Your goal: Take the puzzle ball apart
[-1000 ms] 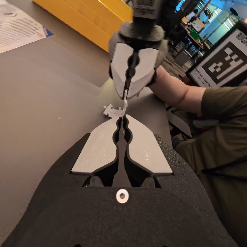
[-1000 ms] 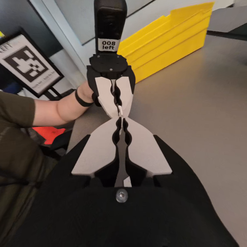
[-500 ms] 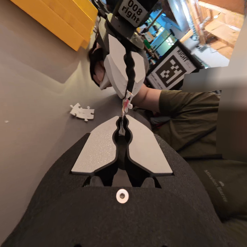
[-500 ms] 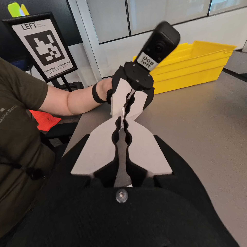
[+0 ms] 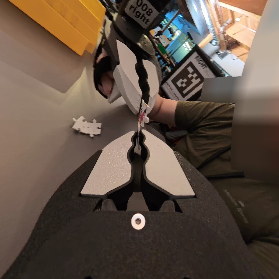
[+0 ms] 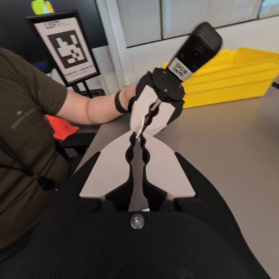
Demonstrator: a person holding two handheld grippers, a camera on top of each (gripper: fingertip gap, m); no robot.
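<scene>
A short strip of joined puzzle pieces (image 5: 141, 119), white with pink print, hangs edge-on in the air between the two grippers. My left gripper (image 5: 137, 133) is shut on its lower end. My right gripper (image 5: 142, 108) comes from above, tilted, and is shut on its upper end. In the right wrist view the right gripper (image 6: 136, 135) meets the left gripper (image 6: 143, 130) tip to tip, with the white strip (image 6: 141, 126) pinched between them. Two joined white pieces (image 5: 86, 126) lie flat on the grey table (image 5: 37, 105) to the left.
A yellow bin (image 5: 60, 22) stands at the table's far side; it also shows in the right wrist view (image 6: 226, 78). A person's arm (image 6: 98, 110) and torso are close by the table edge. A framed marker sign (image 6: 68, 49) stands behind on the left. Both grippers' tips are close together, under 4 cm apart.
Both grippers have rolled and tilted while staying shut on the strip. The left gripper now leans to the right in the right wrist view. The loose pieces on the table have not moved.
</scene>
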